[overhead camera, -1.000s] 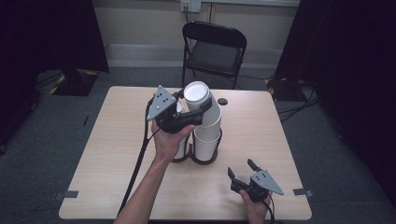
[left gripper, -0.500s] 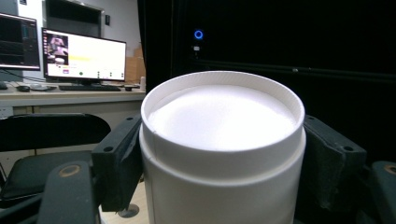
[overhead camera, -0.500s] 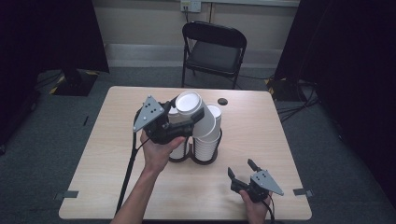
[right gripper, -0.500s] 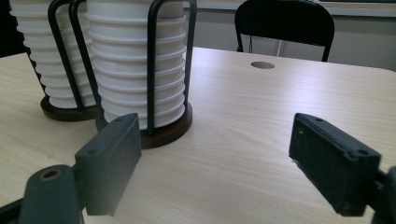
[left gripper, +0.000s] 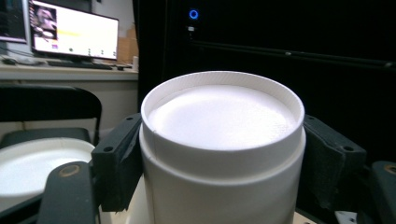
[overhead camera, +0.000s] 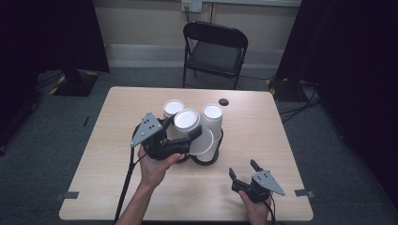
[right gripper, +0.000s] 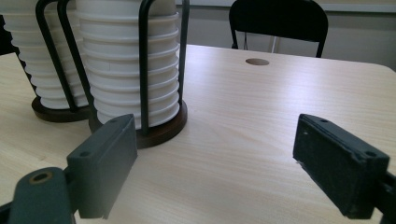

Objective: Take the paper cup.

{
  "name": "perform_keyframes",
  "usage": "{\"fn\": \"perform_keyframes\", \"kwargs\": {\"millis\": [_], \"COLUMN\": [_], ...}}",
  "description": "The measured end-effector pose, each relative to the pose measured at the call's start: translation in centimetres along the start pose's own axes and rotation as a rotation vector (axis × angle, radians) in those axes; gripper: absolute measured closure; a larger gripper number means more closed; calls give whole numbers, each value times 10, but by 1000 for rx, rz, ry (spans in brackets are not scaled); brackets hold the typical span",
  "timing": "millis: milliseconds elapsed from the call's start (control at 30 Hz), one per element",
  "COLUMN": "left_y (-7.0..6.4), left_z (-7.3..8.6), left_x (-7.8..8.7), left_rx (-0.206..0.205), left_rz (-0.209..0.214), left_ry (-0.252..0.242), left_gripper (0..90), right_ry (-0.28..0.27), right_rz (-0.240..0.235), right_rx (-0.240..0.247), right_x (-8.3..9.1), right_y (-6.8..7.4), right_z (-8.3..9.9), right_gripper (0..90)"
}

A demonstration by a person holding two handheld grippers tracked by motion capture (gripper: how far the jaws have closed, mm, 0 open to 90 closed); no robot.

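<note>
Right gripper: you rested it low on the near right part of the table, your hand under it, with its jaws spread wide and nothing between them. In the right gripper view the two black pads stood far apart over bare wood.

Left gripper: you held it up over the table's middle, your hand beneath it, and its jaws were clamped on a white cup. In the left gripper view the pads pressed both sides of that cup, just under its rim.

White cup: it sat upside down in your grip, flat bottom facing up, raised just in front of the stacks and partly covering them in the high view.

Cup stacks: two columns of nested white cups stood upside down in a black wire holder on round dark bases near the table's centre; the right gripper view showed their ribbed rims behind the bars.

Table hole: a small dark round hole lay beyond the stacks.

Chair: a black folding chair stood at the table's far edge.
</note>
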State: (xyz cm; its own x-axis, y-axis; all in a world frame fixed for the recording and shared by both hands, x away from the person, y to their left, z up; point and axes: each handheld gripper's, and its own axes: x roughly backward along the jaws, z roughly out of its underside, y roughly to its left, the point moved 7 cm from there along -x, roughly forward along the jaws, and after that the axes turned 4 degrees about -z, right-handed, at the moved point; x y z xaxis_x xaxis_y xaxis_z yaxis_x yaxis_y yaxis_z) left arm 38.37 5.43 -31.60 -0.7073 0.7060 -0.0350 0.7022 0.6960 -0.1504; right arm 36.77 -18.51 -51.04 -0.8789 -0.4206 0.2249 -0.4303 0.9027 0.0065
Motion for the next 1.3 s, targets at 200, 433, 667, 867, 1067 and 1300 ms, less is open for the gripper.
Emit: {"fn": "perform_keyframes", "kwargs": {"millis": [200,433,667,867,1067,1300], "left_y": [2,3,13,17,19,21], "left_z": [14,33,53,63,78,90], "left_x": [2,-1,4,7,15,23], "left_rx": [96,130,205,249,303,367], "left_rz": [22,19,30,35,31,33], "left_ry": [20,58,94,112,140,145], "left_gripper": [235,235,235,235,235,235], "right_ry": [-8,-20,-26,-75,-127,-152], "right_rz": [22,-24,-150,-267,-338,-355], "right_rx": [36,64,66,5,18,40], "right_x": [-1,-3,-7,-6,-6,-6], "right_y": [7,29,58,77,94,104], "right_z": [-1,-2,-3,-8,-12,-16], "right_gripper": [145,154,205,244,261,292]}}
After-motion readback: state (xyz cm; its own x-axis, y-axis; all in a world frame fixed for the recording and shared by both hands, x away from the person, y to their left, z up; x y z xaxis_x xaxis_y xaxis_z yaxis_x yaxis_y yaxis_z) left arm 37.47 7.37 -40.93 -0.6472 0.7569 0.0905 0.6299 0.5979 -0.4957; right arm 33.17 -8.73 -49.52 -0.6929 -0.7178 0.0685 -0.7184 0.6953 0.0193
